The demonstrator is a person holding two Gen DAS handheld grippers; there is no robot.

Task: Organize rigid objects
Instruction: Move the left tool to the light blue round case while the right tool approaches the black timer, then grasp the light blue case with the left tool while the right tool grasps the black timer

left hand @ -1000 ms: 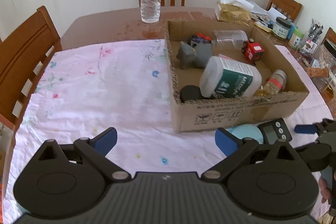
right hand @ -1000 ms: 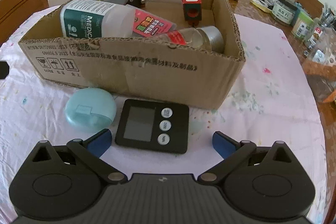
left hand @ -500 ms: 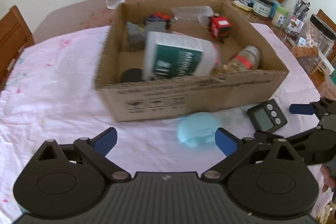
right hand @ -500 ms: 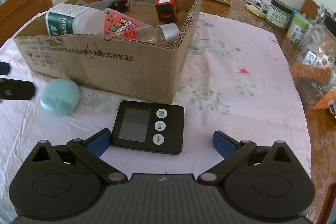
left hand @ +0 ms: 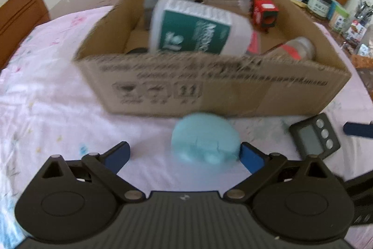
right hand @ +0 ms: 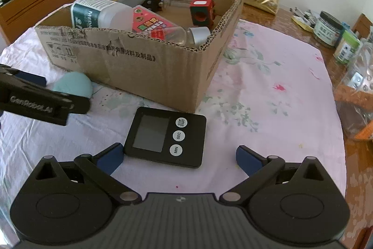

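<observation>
Grippers are both hanging spread wide: left gripper point(left hand: 184, 153) is facing the blue round case point(left hand: 206, 140) lying just ahead toward its right finger, while right gripper point(right hand: 179, 156) is framing the black timer point(right hand: 166, 137) toward its left finger

Left wrist view: low over the tablecloth point(left hand: 58, 95), facing the near wall of the cardboard box point(left hand: 209, 90), close and blurred. Right wrist view: similar height, further right, facing the box's near right corner. Shared: box, blue case point(right hand: 73, 85), black timer point(right hand: 165, 137).
</observation>
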